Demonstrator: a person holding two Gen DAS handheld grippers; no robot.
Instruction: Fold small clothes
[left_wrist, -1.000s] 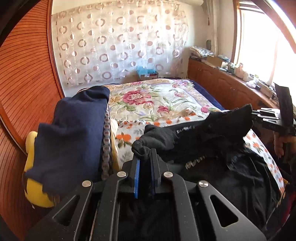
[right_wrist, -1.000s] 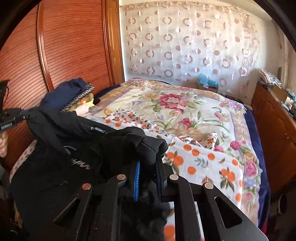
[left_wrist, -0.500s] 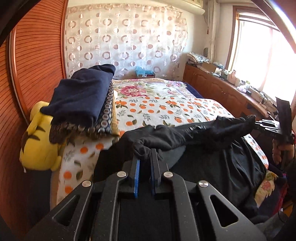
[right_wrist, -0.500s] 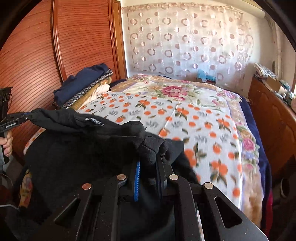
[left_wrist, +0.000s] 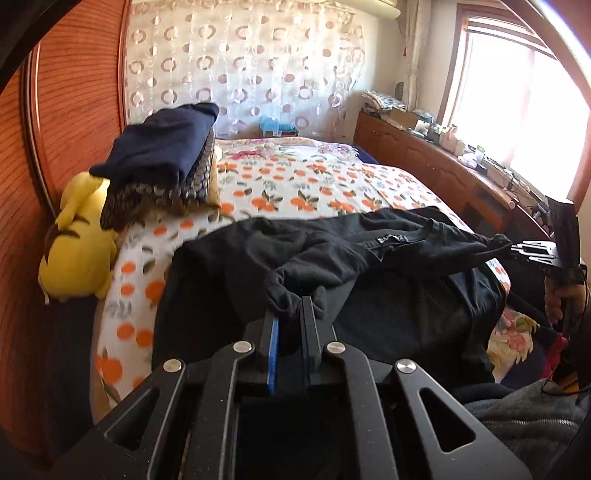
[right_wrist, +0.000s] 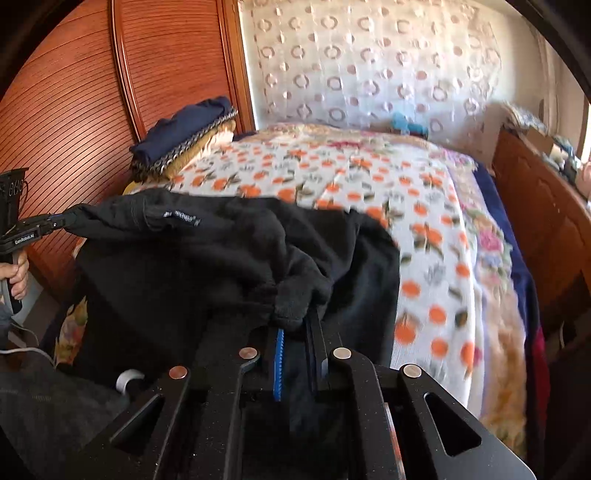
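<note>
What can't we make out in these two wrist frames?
- Black garment: lower half hangs over the bed edge, cut off behind the left gripper body; type unclear.
- Neck label: print too small in either view.
- Right gripper: fingertips buried in bunched cloth, grip depth hidden.
- Right wrist view: bedspread motion-blurred.
- Windowsill clutter: too small, overexposed.

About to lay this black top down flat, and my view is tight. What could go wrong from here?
The left gripper and right gripper each pinch only a small bunch of the black garment; it could slip out. The hem hangs past the bed edge and may drag off. The folded pile sits nearby.
</note>
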